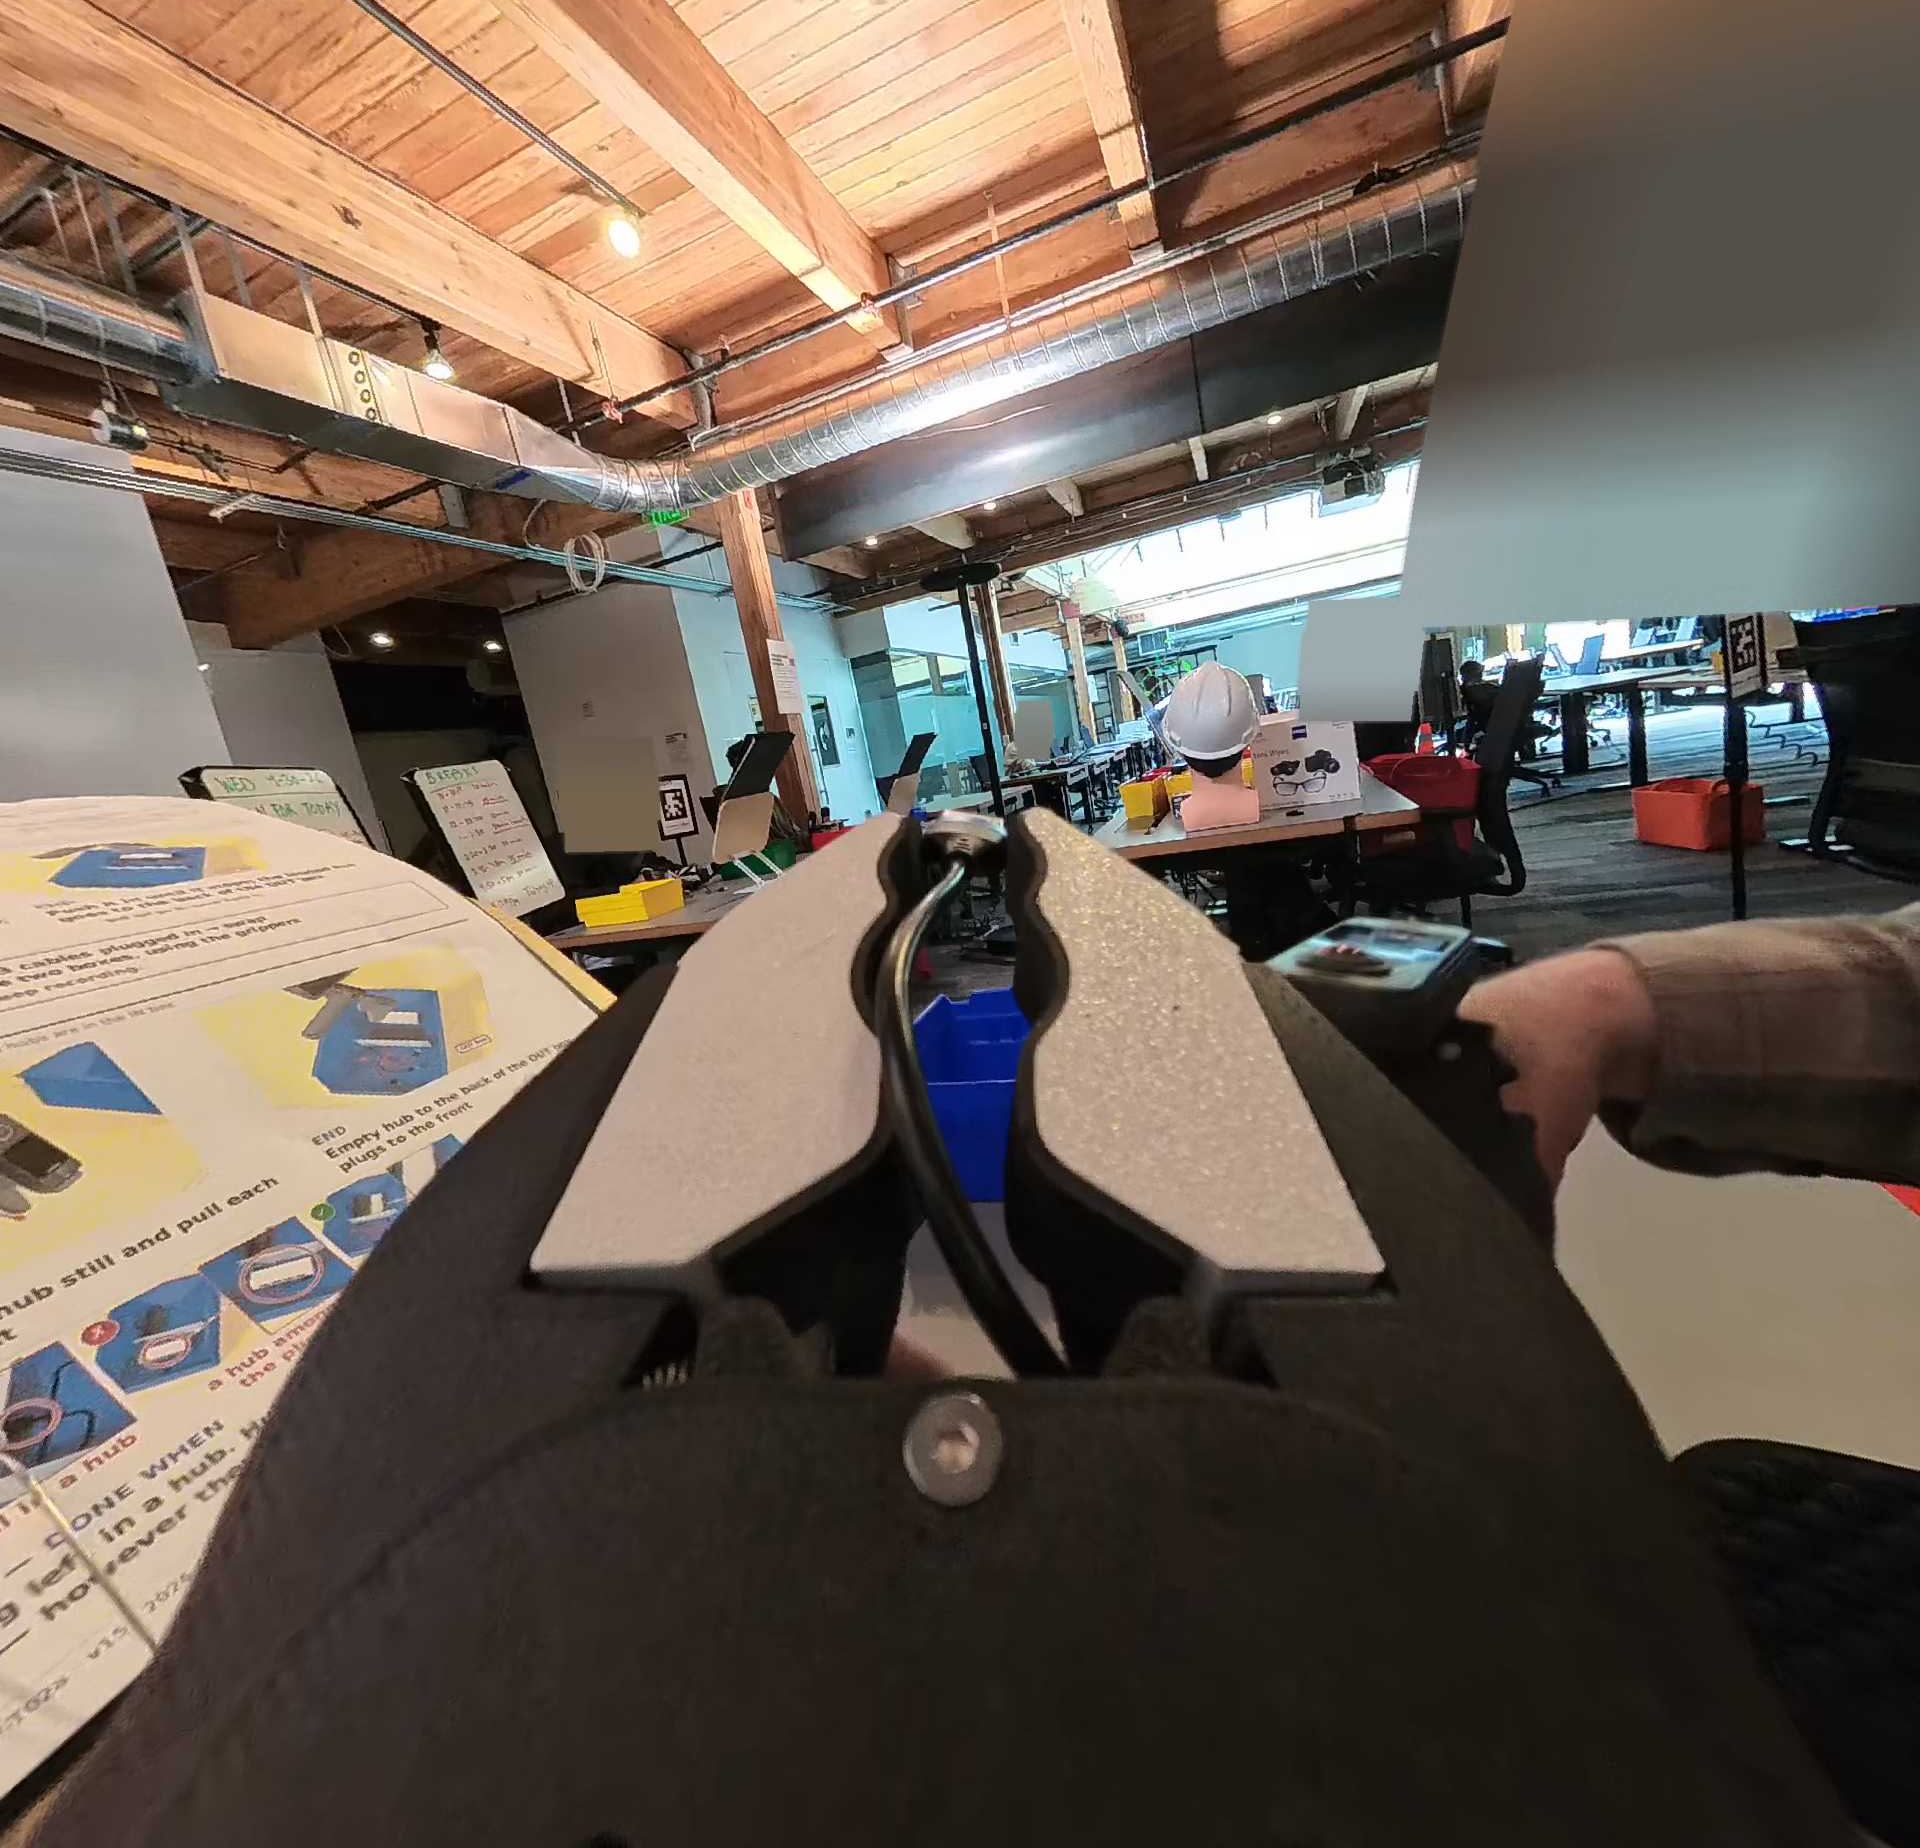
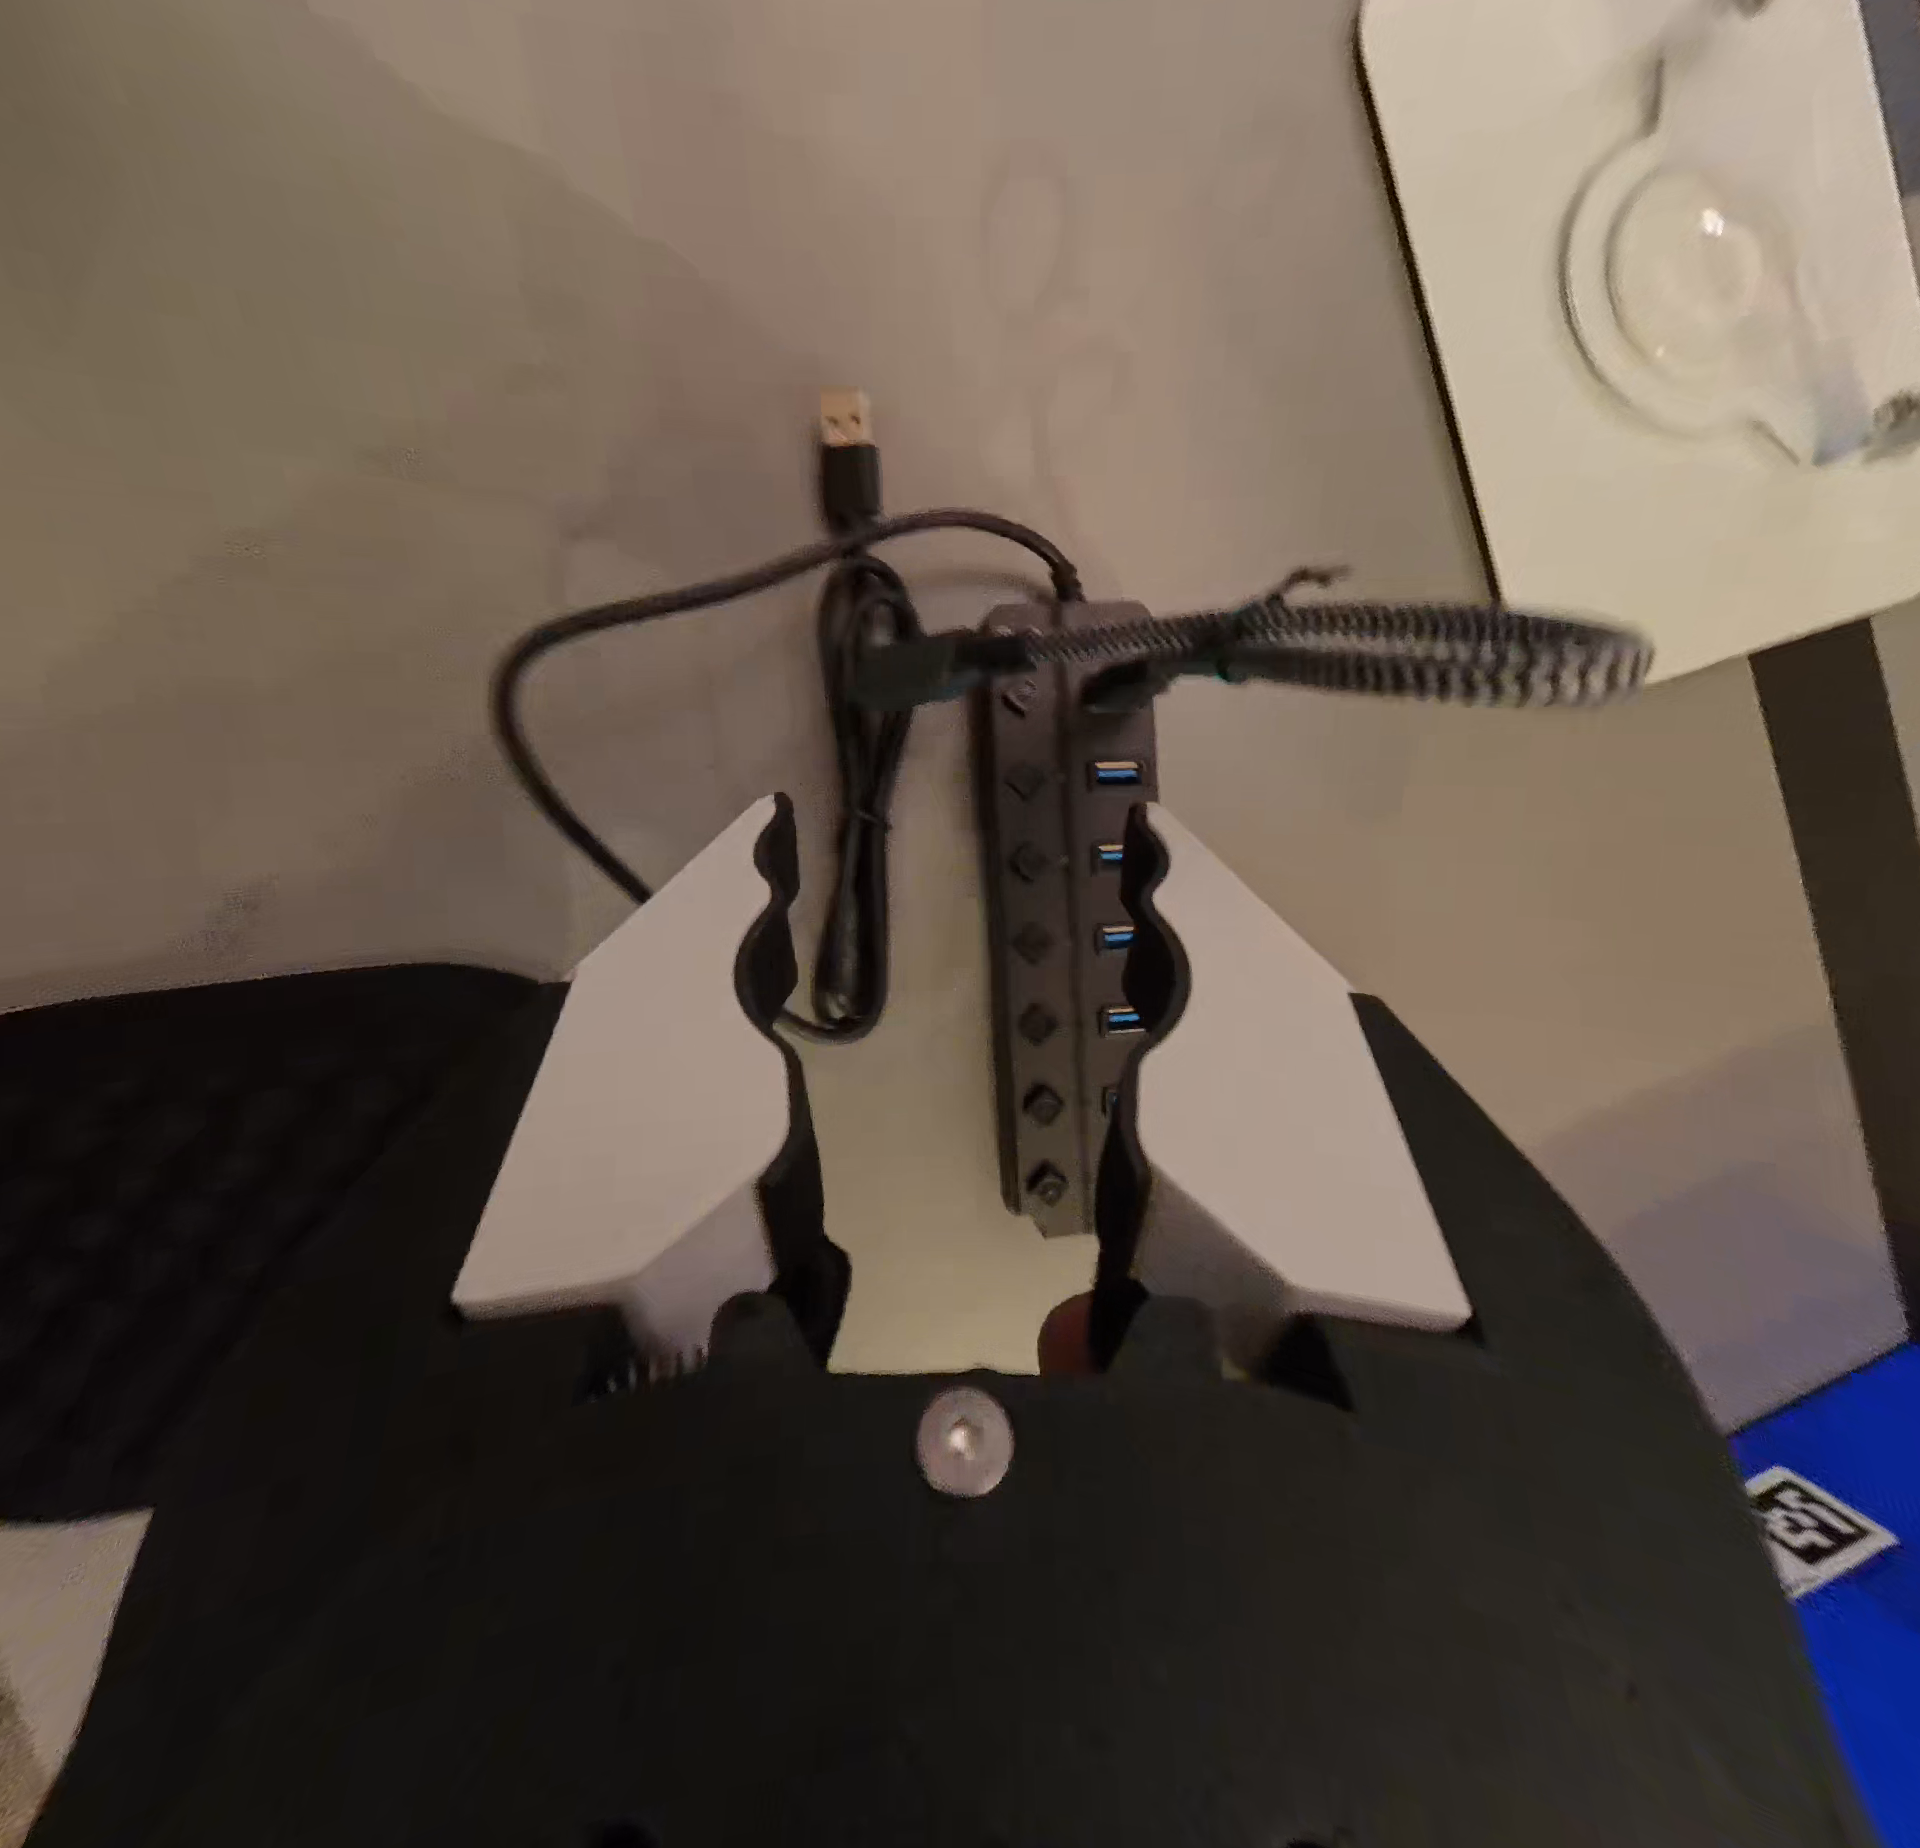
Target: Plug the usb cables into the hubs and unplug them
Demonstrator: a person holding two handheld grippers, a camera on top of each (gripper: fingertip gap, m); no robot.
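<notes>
Left claw pinches black cable near its plug, aloft. Right claw spread over USB hub on desk. Hub light, likely slides; brace its rigid body sides.

- The table lies bare to the left of and beyond the hub; a gripper could pass there
- The hub's own thin black cord loops just left of it, its loose plug beyond; this crowds that side
- A braided cable arcs out over the hub's far end to the right; it bars that corner
- A white stand base fills the right far area
- A blue bin sits ahead of the left gripper, beneath its tips; an instruction sheet stands close on the left
</notes>
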